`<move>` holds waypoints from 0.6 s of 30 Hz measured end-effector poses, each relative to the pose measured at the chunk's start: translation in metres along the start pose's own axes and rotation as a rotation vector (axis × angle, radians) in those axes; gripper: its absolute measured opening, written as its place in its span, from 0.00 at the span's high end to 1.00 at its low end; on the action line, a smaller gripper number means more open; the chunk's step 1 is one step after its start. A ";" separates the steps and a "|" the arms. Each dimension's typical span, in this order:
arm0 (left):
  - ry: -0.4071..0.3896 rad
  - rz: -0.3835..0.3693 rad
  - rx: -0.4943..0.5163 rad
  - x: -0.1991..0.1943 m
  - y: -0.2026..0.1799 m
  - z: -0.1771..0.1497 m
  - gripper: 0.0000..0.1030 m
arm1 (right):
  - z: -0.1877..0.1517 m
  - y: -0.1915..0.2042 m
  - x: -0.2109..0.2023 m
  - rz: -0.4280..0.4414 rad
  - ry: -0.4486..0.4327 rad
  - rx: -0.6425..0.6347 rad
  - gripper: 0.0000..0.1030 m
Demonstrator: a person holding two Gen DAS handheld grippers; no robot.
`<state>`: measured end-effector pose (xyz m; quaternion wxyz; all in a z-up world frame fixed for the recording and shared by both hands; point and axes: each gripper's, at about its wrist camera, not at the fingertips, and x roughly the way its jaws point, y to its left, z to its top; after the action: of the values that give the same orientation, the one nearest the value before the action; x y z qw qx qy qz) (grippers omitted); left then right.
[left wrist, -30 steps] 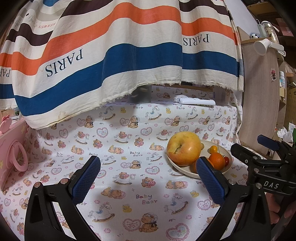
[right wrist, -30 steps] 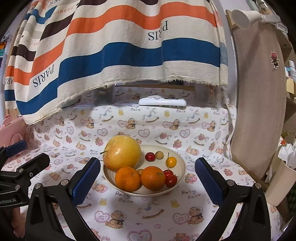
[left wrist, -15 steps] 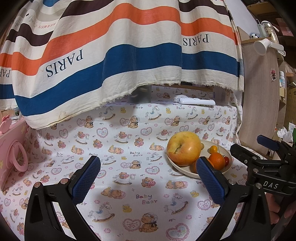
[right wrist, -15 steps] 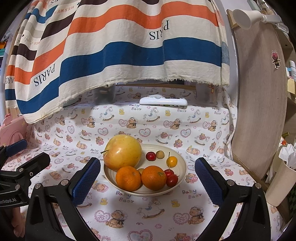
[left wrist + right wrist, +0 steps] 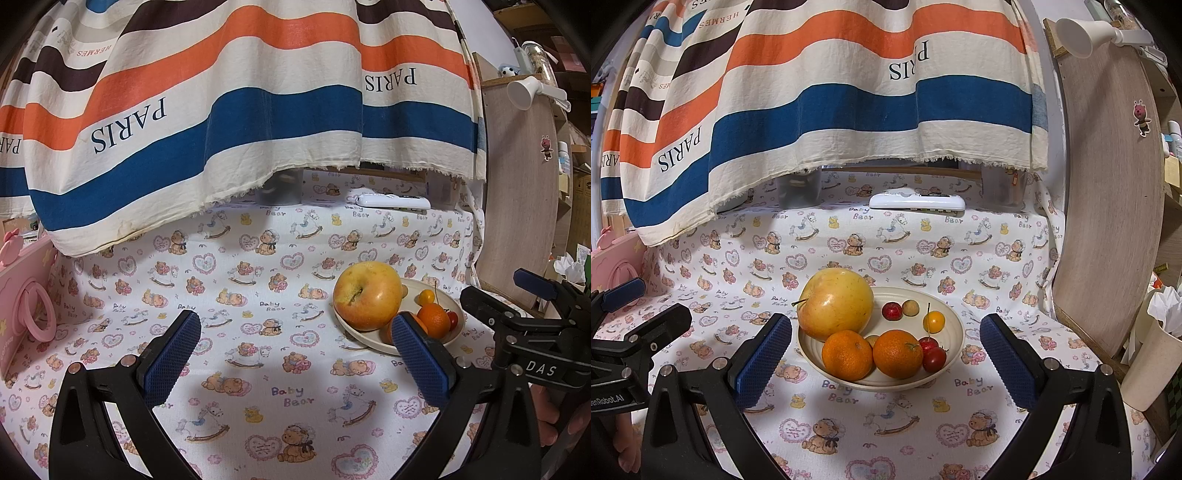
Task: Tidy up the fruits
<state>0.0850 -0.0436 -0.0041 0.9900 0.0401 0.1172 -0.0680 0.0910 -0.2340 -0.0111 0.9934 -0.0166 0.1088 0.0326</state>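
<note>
Blue-padded fingers of the right gripper [image 5: 885, 358] stand wide apart and hold nothing, poised just in front of a cream bowl [image 5: 955, 325] on the bear-printed tablecloth [image 5: 886, 417]. Two oranges [image 5: 847, 354] sit at the bowl's front, small red and yellow cherries [image 5: 933, 359] to the right, and a big yellow apple [image 5: 835, 304] at the back left. The left gripper [image 5: 295, 360] is likewise spread and empty, with the bowl just beyond its right finger. Farther back lies a white remote [image 5: 916, 202], under a hanging striped cloth [image 5: 849, 92].
</note>
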 end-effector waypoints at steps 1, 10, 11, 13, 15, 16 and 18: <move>-0.001 0.000 0.001 0.000 0.000 0.000 0.00 | 0.000 0.001 -0.001 0.000 0.000 0.000 0.01; -0.002 -0.001 0.004 0.000 0.000 0.000 0.00 | 0.000 0.000 -0.001 -0.001 0.001 0.000 0.01; -0.002 -0.001 0.004 0.000 0.000 -0.001 0.00 | -0.001 0.001 -0.002 -0.001 0.000 0.001 0.01; -0.002 -0.002 0.005 0.000 0.000 -0.001 0.00 | 0.000 0.001 -0.001 0.000 0.001 0.000 0.01; -0.002 -0.002 0.005 0.000 0.000 -0.001 0.00 | 0.000 0.000 0.000 0.000 0.001 0.001 0.01; -0.001 -0.002 0.005 0.000 0.000 0.000 0.00 | -0.001 0.001 -0.002 0.000 0.001 0.001 0.01; -0.002 -0.002 0.005 0.000 0.000 0.000 0.00 | 0.000 0.000 0.000 0.000 0.001 0.000 0.01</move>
<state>0.0846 -0.0438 -0.0045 0.9899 0.0422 0.1162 -0.0691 0.0906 -0.2337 -0.0111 0.9933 -0.0165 0.1094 0.0326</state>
